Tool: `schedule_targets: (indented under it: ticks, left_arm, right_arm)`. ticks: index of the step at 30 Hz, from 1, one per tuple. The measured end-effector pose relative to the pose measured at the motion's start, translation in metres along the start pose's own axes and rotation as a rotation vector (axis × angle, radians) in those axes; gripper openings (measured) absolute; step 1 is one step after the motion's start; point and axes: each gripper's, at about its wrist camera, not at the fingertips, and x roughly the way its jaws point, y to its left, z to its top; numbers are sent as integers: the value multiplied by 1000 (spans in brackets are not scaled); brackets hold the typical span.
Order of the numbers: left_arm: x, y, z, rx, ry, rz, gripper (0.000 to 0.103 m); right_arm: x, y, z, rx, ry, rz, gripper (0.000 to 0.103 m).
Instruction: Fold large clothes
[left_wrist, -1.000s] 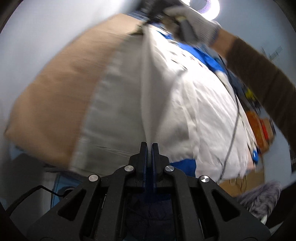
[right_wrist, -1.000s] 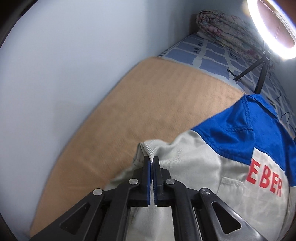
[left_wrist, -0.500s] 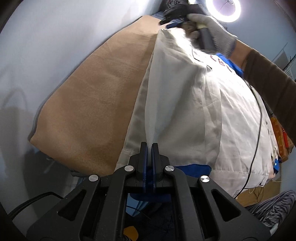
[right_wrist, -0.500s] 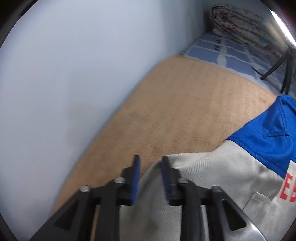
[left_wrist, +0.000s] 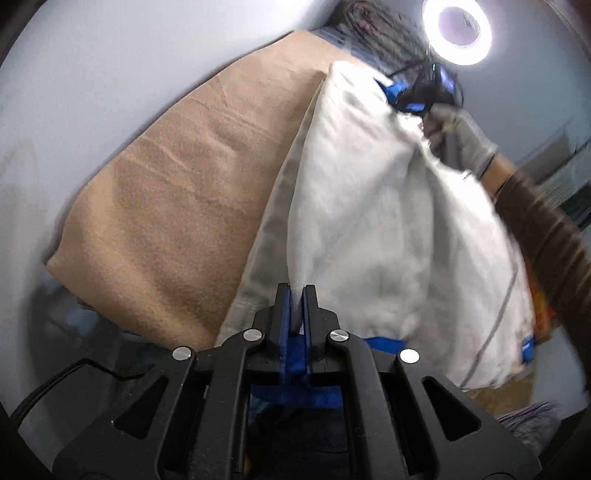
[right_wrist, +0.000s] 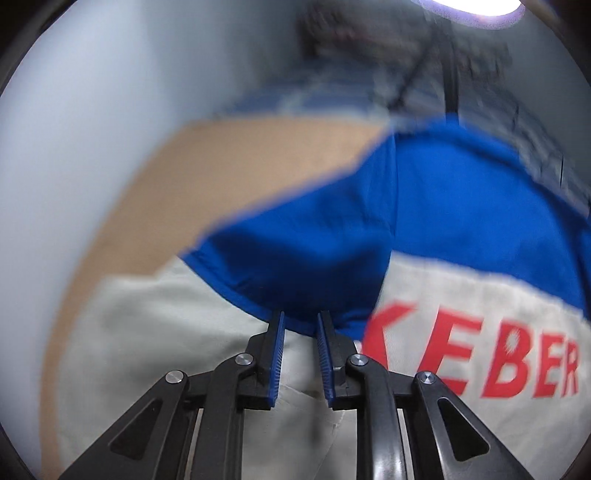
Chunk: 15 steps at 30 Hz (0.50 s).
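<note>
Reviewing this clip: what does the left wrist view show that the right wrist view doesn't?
Left wrist only: a gloved hand at the far end of the jacket, and the left tongs shut on its near edge. Right wrist only: red lettering on the jacket's front. Both: the jacket over a tan blanket, with a ring light above.

Pale blue-grey wall (left_wrist: 110, 74) on the left. Tan blanket (left_wrist: 166, 192) spread over the bed, touching the wall. Blue-and-white checked sheet (right_wrist: 295, 99) beyond it, blurred. Rolled patterned bedding (left_wrist: 384, 29) at the far end. Ring light (left_wrist: 457, 31) on a dark stand (right_wrist: 450, 74), lit, bright.
</note>
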Motion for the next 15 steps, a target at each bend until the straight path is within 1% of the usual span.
schedule_targets:
  ticks: [1, 2, 3, 5, 8, 9, 10, 11, 15]
  left_arm:
    - [-5, 1, 2, -3, -10, -11, 17]
    - [-8, 0, 3, 3, -26, -8, 22]
    - [-10, -2, 3, 13, -40, -3, 30]
    - [-12, -4, 4, 31, -46, 16, 31]
    - [-5, 3, 5, 13, -16, 1, 32]
    - [-3, 4, 5, -2, -8, -3, 35]
    - [0, 8, 4, -18, 3, -8, 41]
    - [2, 12, 5, -31, 5, -6, 43]
    - [4, 23, 2, -82, 4, 0, 44]
  right_arm:
    - [-3, 0, 0, 1, -37, -1, 16]
    - [-3, 1, -1, -1, -39, -7, 17]
    - [-4, 3, -1, -4, -36, -23, 17]
    - [-18, 8, -4, -1, -63, -44, 20]
    - [-51, 17, -20, -13, -103, 25, 20]
    - [-64, 21, -29, -32, -109, 55, 20]
    - [-78, 25, -42, -63, -112, 84, 20]
    - [-87, 31, -53, -93, -107, 102, 20]
    - [-125, 65, -129, -252, -38, 196, 20]
